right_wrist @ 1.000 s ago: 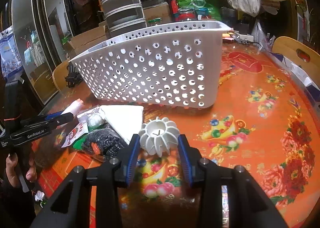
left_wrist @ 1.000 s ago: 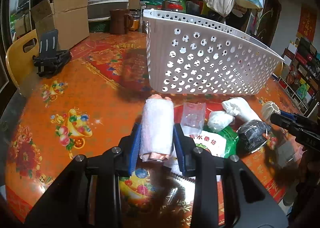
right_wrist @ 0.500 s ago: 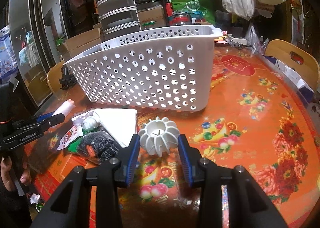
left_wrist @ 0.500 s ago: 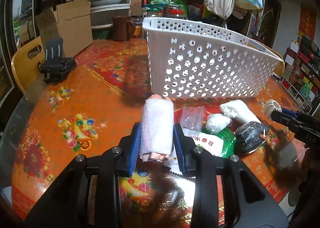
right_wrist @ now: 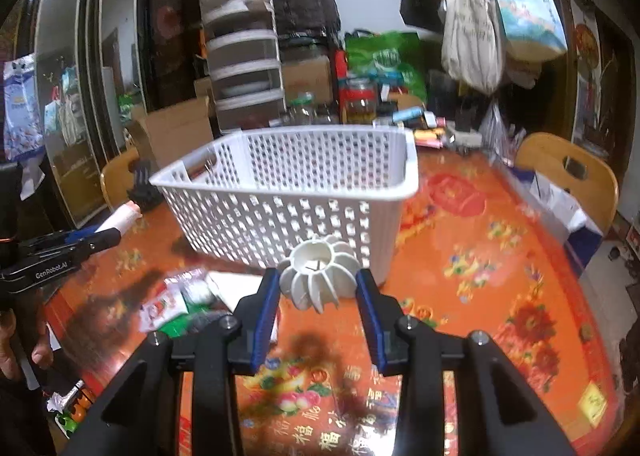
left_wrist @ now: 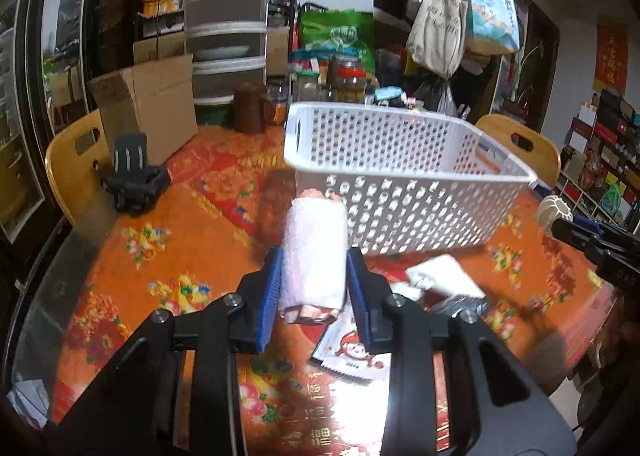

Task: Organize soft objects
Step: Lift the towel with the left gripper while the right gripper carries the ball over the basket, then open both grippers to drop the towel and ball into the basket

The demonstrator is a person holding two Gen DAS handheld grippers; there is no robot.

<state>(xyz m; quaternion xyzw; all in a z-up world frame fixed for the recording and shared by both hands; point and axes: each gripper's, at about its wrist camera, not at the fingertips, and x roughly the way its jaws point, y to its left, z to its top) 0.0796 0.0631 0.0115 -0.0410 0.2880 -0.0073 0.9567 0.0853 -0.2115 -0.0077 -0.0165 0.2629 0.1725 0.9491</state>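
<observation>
Soft objects are split between the two grippers and a leftover pile on the worktop.

From the left wrist view, the left gripper (left_wrist: 314, 276) has its jaws clenched on a rolled white towel (left_wrist: 314, 252), which stands up between the pads with a pinkish core showing at both ends. Straight ahead of the jaws sits the white perforated basket (left_wrist: 400, 184), its near rim just beyond the roll's top. Below and to the right of the jaws lie a printed packet (left_wrist: 352, 356) and a white cloth (left_wrist: 444, 276). At the far right the right gripper comes in from the edge with its load.

From the right wrist view, the right gripper (right_wrist: 318, 288) has its jaws grasping a white ribbed ball (right_wrist: 320, 276) by its sides. The basket's near wall rises directly beyond it; the open orange worktop (right_wrist: 500, 276) spreads to the right of the jaws, the pile to their lower left.

Risks, as a judgement: the ball is held only at its ribs and could squirt out if squeezed or knocked on the rim; the towel could unroll or catch the rim if carried too low. Both loads aim at one basket mouth, so the grippers may crowd each other. Room above the basket looks free.
</observation>
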